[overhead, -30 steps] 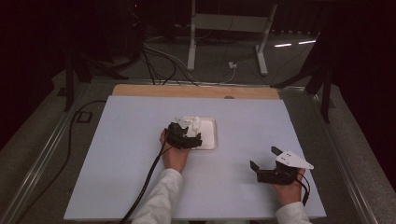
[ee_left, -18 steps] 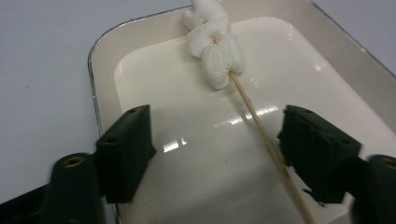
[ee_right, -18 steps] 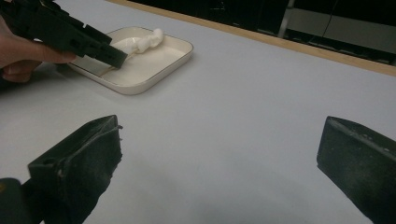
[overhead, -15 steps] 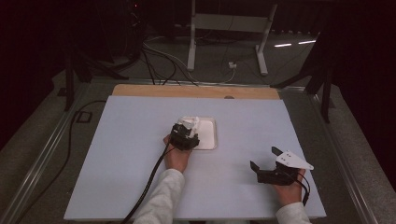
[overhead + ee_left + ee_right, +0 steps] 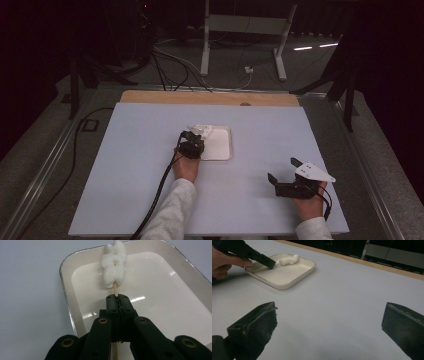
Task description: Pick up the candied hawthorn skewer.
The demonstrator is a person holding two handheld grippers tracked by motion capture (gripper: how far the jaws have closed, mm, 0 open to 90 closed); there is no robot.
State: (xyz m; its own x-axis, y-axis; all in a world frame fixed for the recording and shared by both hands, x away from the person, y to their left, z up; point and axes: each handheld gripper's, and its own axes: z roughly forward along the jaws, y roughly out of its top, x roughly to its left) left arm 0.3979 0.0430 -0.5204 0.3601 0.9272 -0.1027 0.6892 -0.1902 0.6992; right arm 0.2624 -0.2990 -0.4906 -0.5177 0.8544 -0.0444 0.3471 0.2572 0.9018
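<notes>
Right tongs [image 5: 280, 170]: near edge of the tabletop [image 5: 125, 170], jaws spread wide with nothing between them, held well apart from the tray.
Left tongs [image 5: 117, 298]: jaws pressed together on the wooden stick of a marshmallow skewer [image 5: 113, 263], over the tray's left end.
Tray [image 5: 175, 305]: cream, shallow, square with rounded corners and a thin dark rim, mid-tabletop; its floor is bare and glossy.
Skewer: white marshmallows threaded on the stick, reaching over the tray's far rim.
Views: the left gripper view shows the stick and separate marshmallows; the high view shows just a white lump at the tray [image 5: 220, 145].
Far edge: a wooden strip [image 5: 210, 98].
</notes>
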